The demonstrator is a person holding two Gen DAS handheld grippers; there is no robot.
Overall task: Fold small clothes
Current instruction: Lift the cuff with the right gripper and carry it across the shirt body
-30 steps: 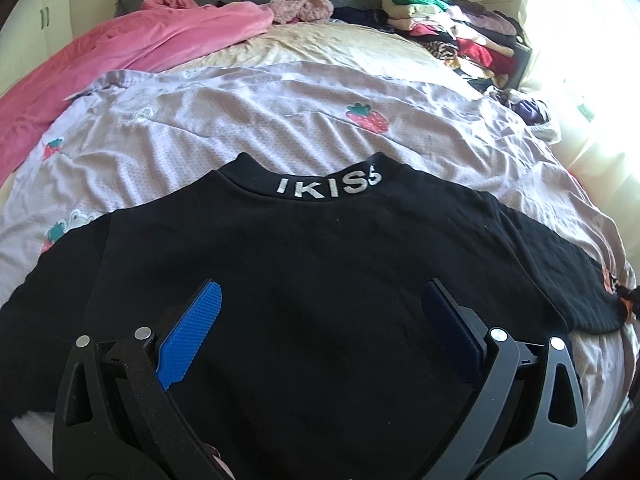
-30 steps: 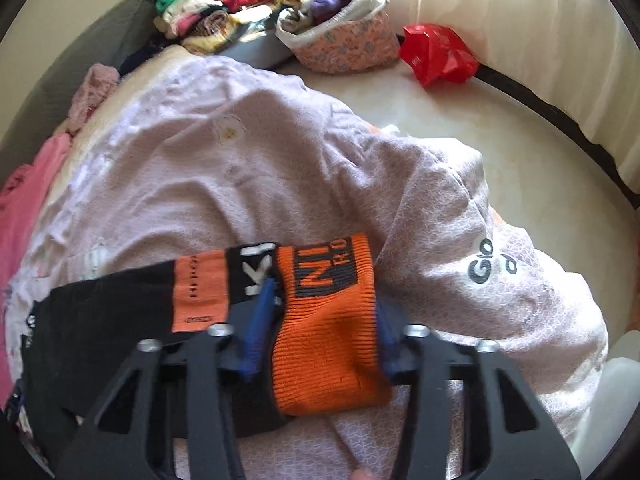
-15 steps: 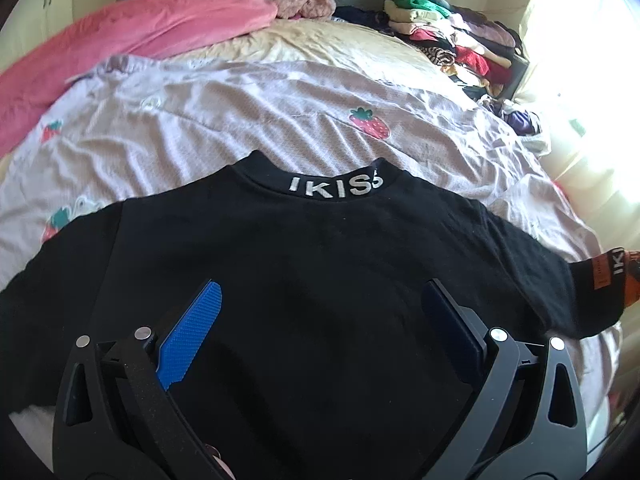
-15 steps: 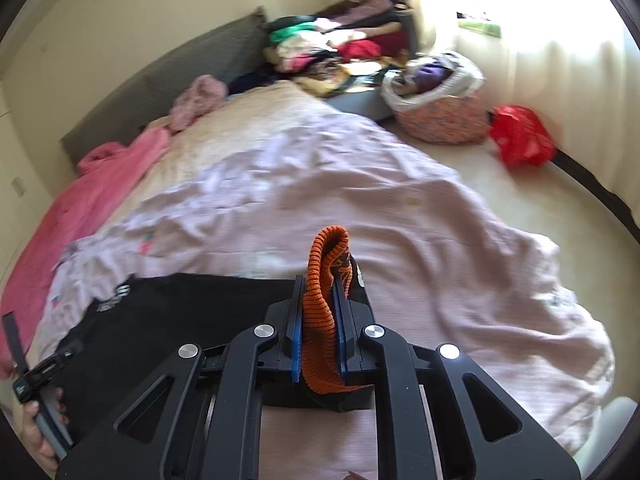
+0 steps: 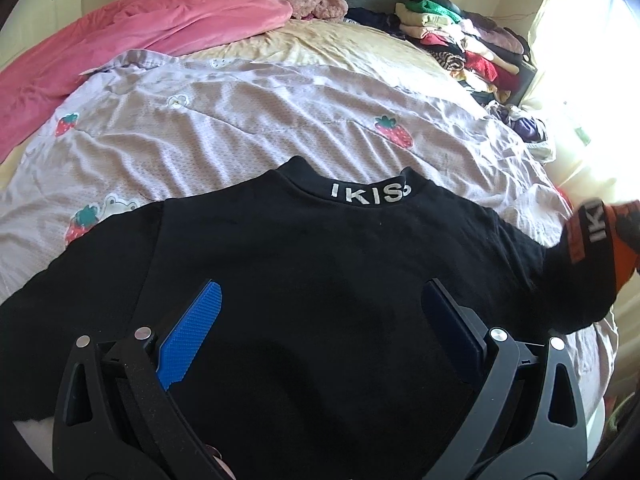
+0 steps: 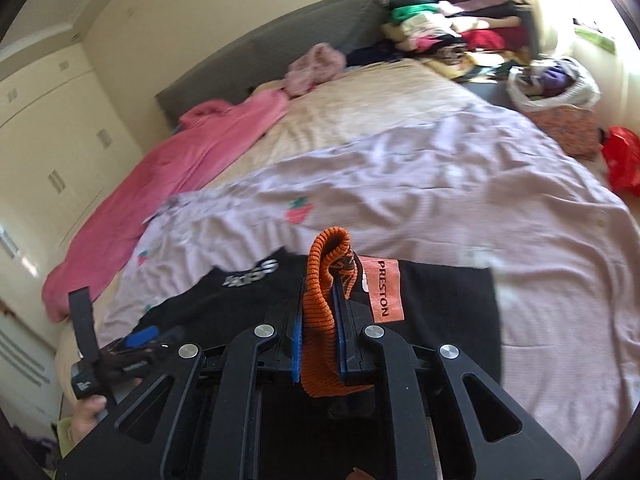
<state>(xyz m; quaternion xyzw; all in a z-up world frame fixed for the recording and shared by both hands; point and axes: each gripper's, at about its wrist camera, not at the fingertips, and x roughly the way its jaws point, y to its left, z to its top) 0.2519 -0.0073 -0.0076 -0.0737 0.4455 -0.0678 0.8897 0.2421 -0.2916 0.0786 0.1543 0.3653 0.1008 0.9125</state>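
The right tongs (image 6: 318, 332) were squeezed tight on the orange cuff (image 6: 320, 320) at the end of one sleeve of the black top (image 5: 320, 280). The cuff stuck up between the two blue pads, and the sleeve was lifted off the bed. An orange tag (image 6: 383, 290) with the word PRESTON sat just beside the pinched cuff.

The left tongs (image 5: 320, 328) were wide open, holding nothing. The blue pads (image 5: 192, 336) hung over the middle of the black top, and I cannot tell if they touched the cloth. A hand (image 6: 90, 408) held the left tongs by the handle.

The black top lay spread out flat on the bed, right under both tongs. Its collar (image 5: 356, 190), with white letters on it, pointed away from the tongs. In the left view the lifted sleeve showed at the right edge, with the orange cuff up in the air.

Under the top was a light purple blanket (image 5: 240, 120) with strawberries on it. A pink blanket (image 5: 140, 36) lay farther off along the left side of the bed. A pile of folded clothes (image 5: 460, 44) sat at the far right corner.
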